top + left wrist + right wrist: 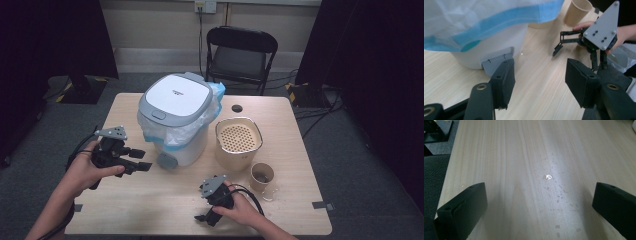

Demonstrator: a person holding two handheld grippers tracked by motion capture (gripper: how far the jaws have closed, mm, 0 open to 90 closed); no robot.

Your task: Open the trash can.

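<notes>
High view, bin pedal (pixel 167 161) just beside left hand-held gripper (pixel 141 160)

L gripper (pixel 136 160) jaws apart, empty, pointing at white bin (pixel 176 120); R gripper (pixel 212 207) low near table (pixel 150 200) front edge

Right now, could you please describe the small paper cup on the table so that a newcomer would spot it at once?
Start at the big white bin with the grey lid on the wooden table. To its right sits a cream container with a perforated top. Just in front of that, toward the person, stands the paper cup: small, tan, round and open-topped, the smallest vessel there.
</notes>
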